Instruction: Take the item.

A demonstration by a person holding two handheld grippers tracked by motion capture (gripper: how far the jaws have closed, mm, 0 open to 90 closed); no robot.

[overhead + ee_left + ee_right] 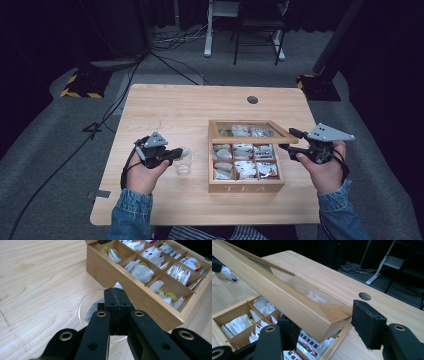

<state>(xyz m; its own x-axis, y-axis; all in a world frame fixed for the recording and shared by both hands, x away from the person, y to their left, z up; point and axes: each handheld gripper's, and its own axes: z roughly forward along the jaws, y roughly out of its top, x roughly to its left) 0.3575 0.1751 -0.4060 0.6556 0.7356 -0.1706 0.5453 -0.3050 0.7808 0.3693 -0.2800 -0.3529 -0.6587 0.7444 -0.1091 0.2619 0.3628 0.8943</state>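
While the right gripper (322, 327) props the box lid (274, 292) between its jaws, the left gripper (116, 312), jaws pinched on a tea bag (91, 311), should lower it straight into the glass (183, 161) at the box's nine o'clock.

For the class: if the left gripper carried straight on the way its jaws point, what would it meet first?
Probably the tea bag inside the clear glass cup, which lies just past the shut jaws of the left gripper; the wooden tea box stands beyond.

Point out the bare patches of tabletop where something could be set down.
Bare: the far strip of table between the tea box's lid and the round hole, and the near strip in front of the tea box. Crowded: between the box and the glass cup, where the left gripper sits.
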